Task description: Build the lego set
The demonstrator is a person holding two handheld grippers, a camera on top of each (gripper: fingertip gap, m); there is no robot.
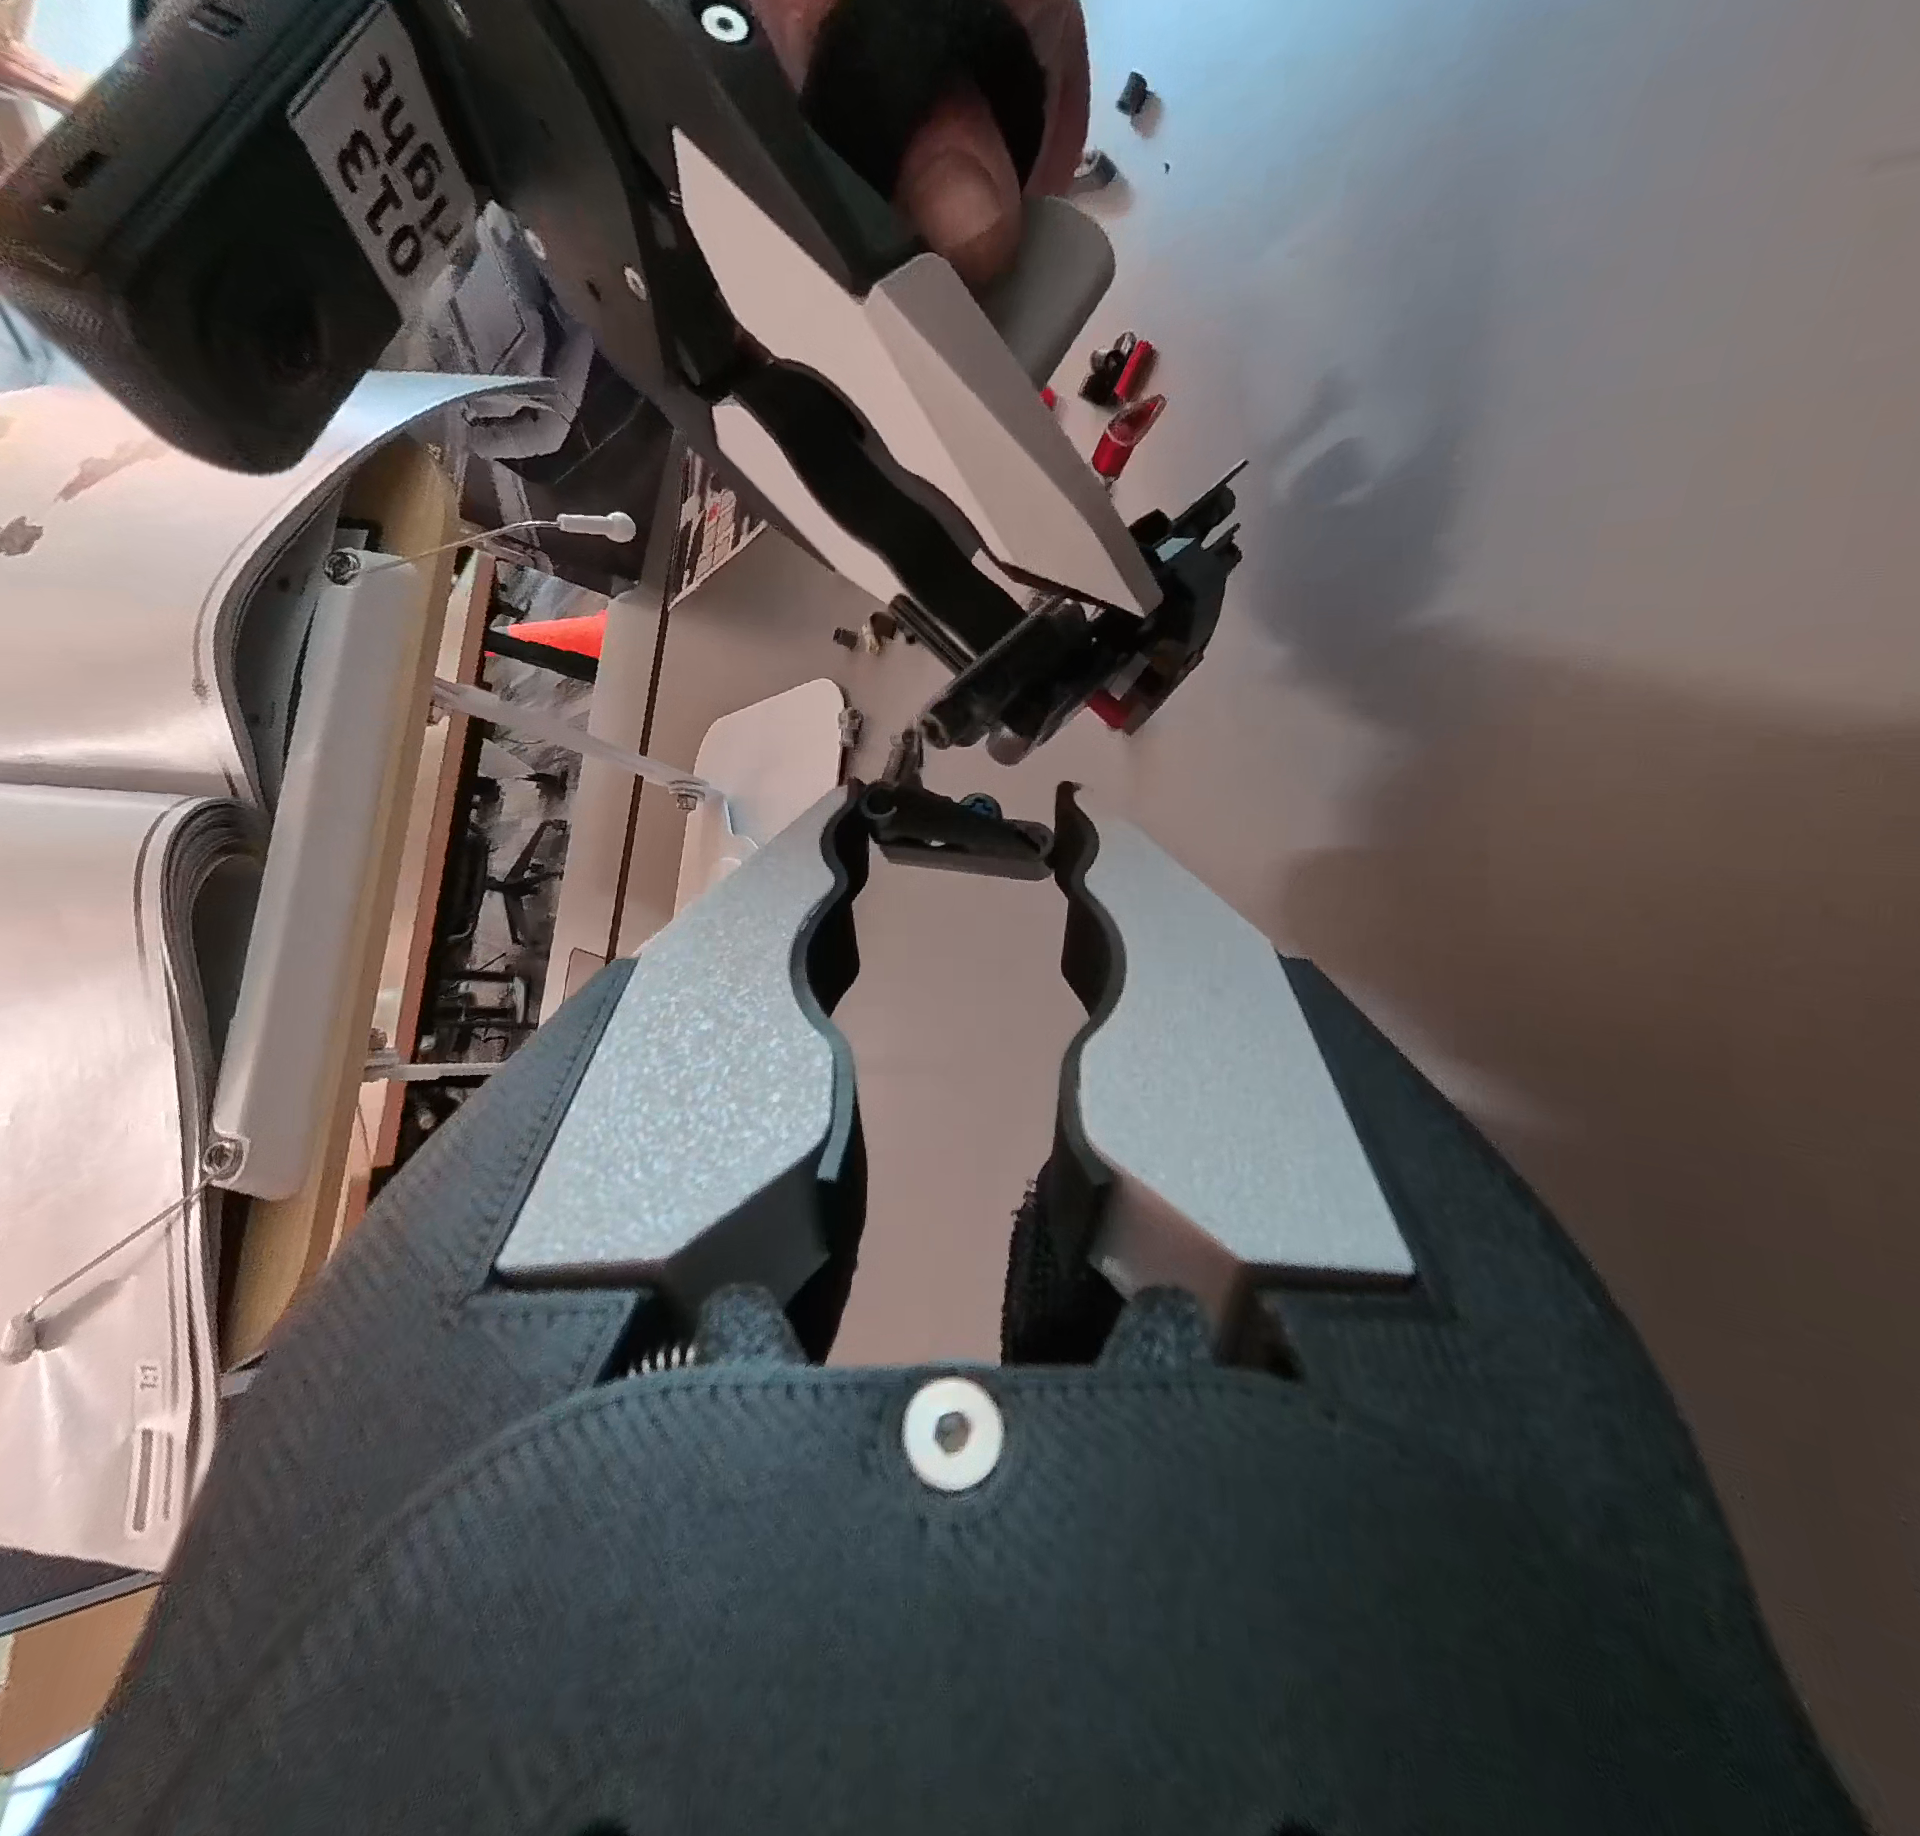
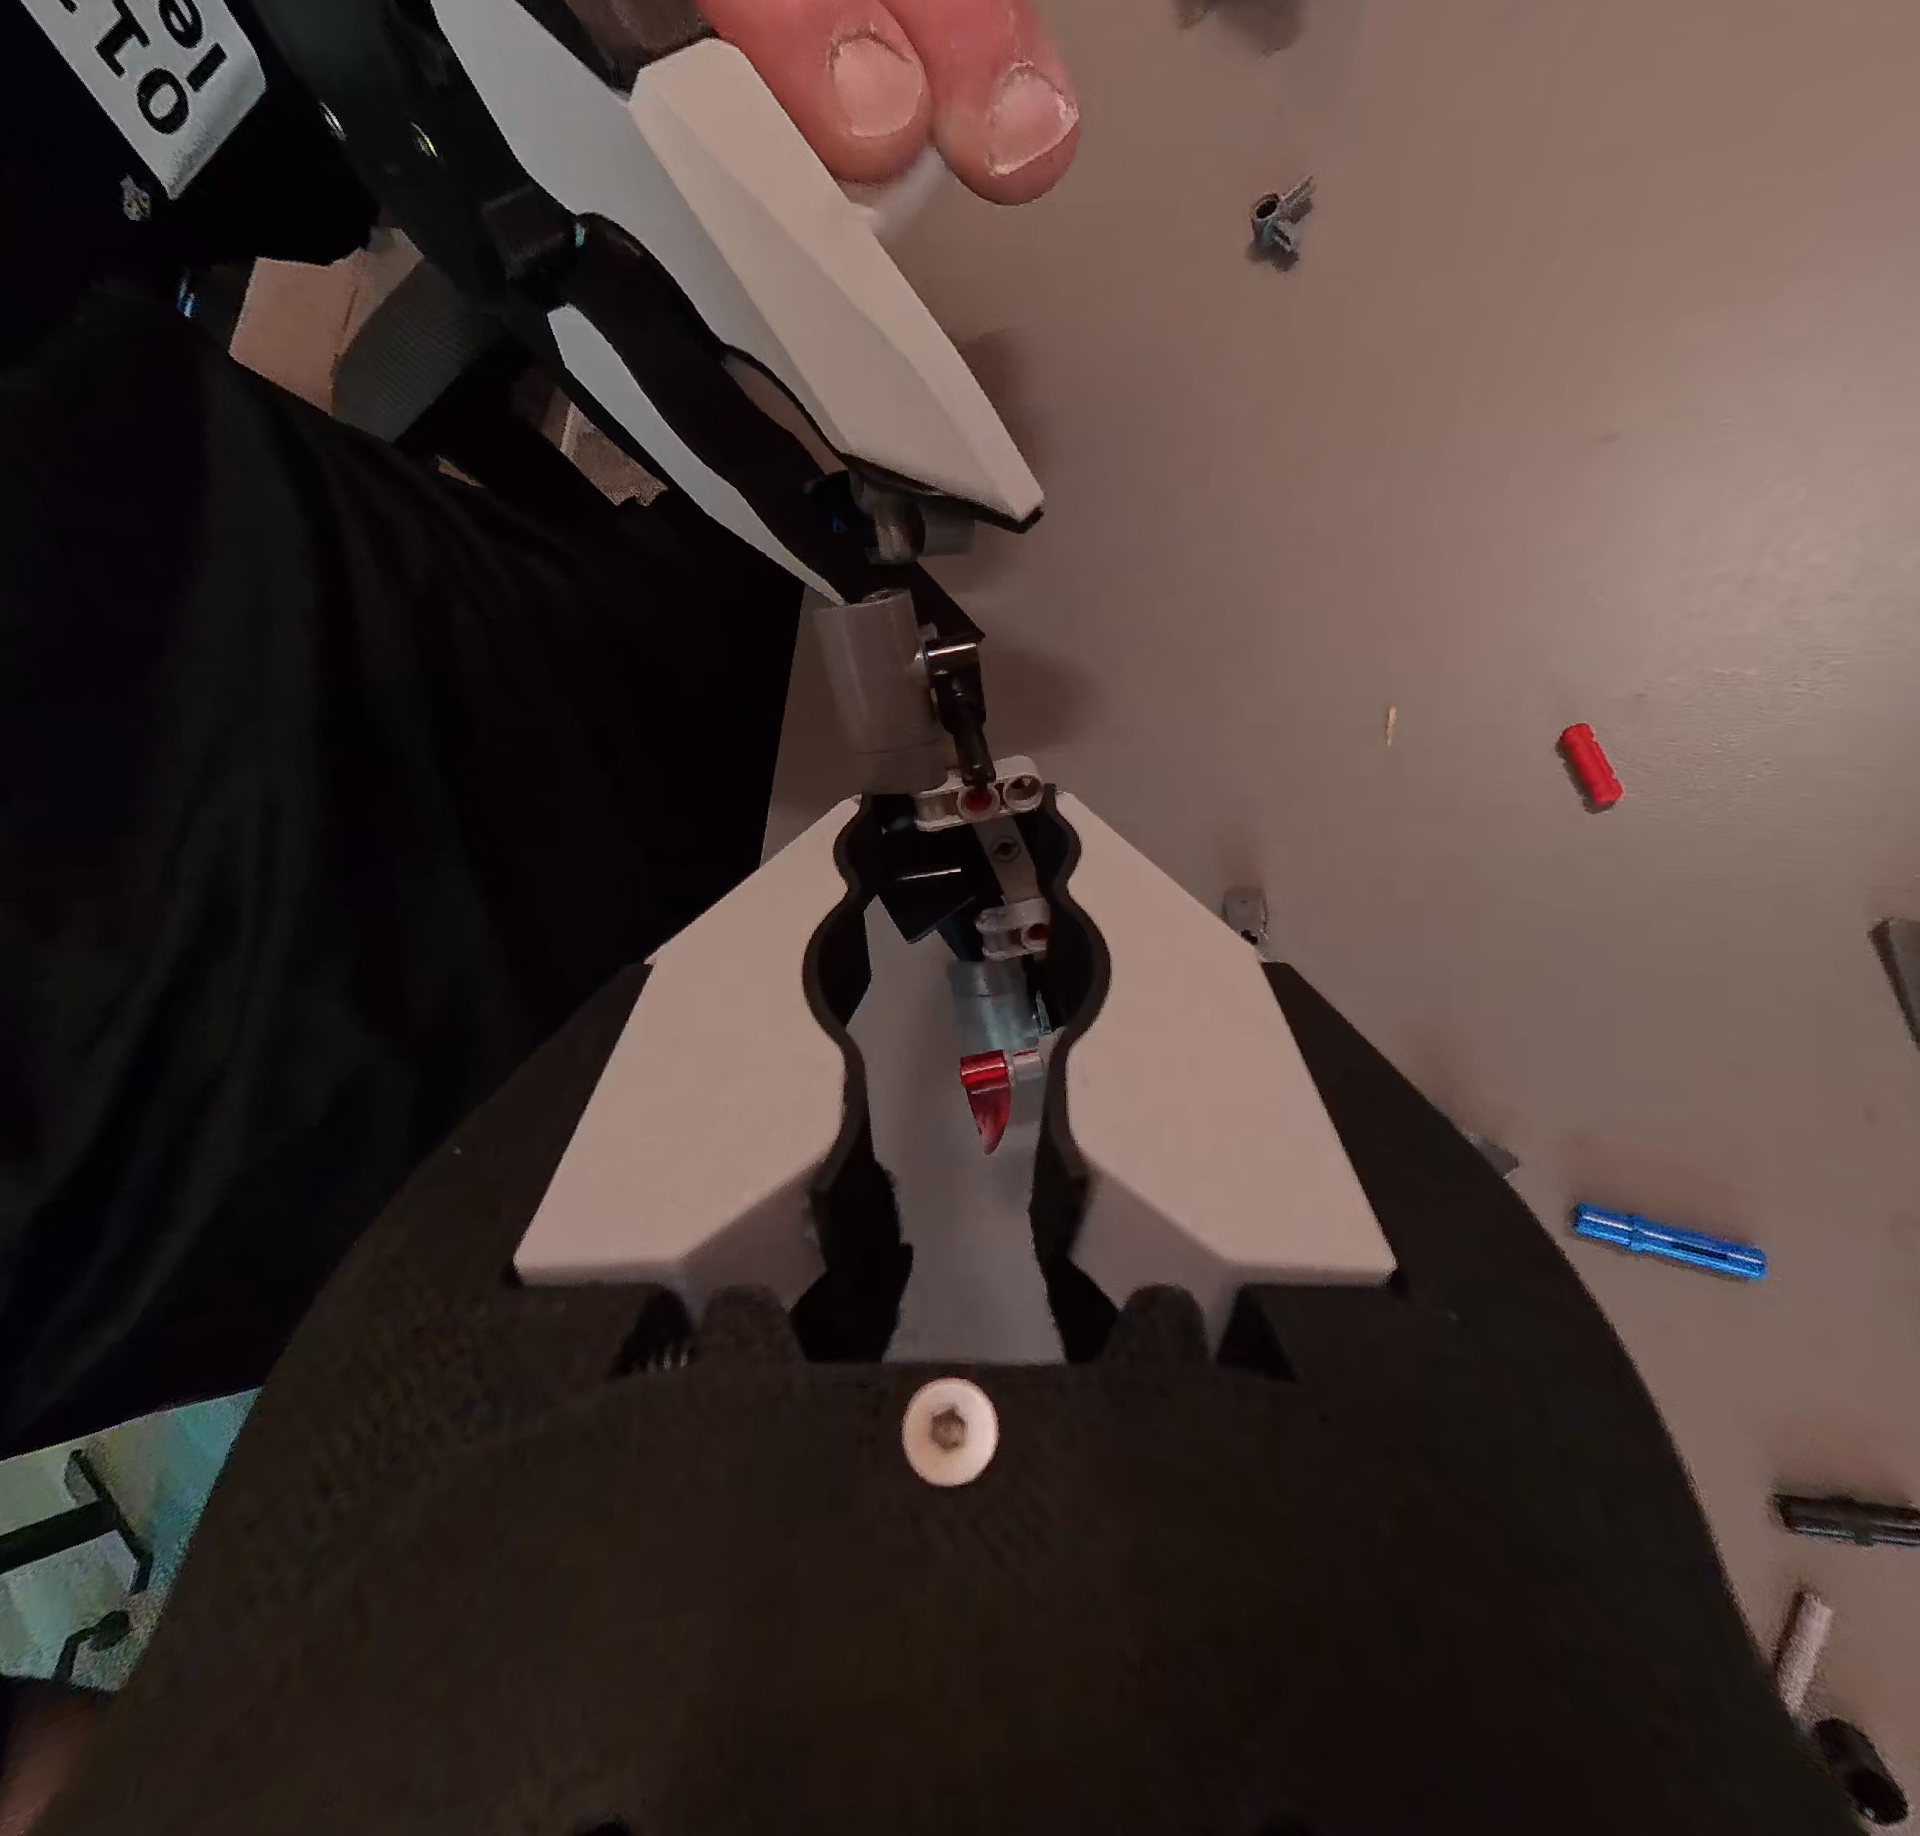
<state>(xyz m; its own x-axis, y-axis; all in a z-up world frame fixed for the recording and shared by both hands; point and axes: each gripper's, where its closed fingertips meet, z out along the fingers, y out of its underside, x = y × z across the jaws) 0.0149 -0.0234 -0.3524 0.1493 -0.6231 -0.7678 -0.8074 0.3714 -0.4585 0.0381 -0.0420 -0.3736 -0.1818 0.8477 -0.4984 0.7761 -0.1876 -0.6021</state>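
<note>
The lego model [image 2: 961,830] is a thin black and grey build with white connectors and a red tip, held above the table [image 2: 1455,643] between both tools. My right gripper [image 2: 958,807] clamps its middle. My left gripper [image 1: 961,830] pinches a small black part [image 1: 961,836] at its end. Loose pieces lie well apart: a red pin [image 2: 1591,765] and a blue axle [image 2: 1668,1254]. How the parts join is hard to make out.

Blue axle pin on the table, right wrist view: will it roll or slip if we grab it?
The blue axle pin looks round and slim, lying flat, so it will probably roll when nudged sideways. Its glossy plastic may slip between smooth pads. It seems stiff and light, so a hand-held gripper should lift it easily.
</note>
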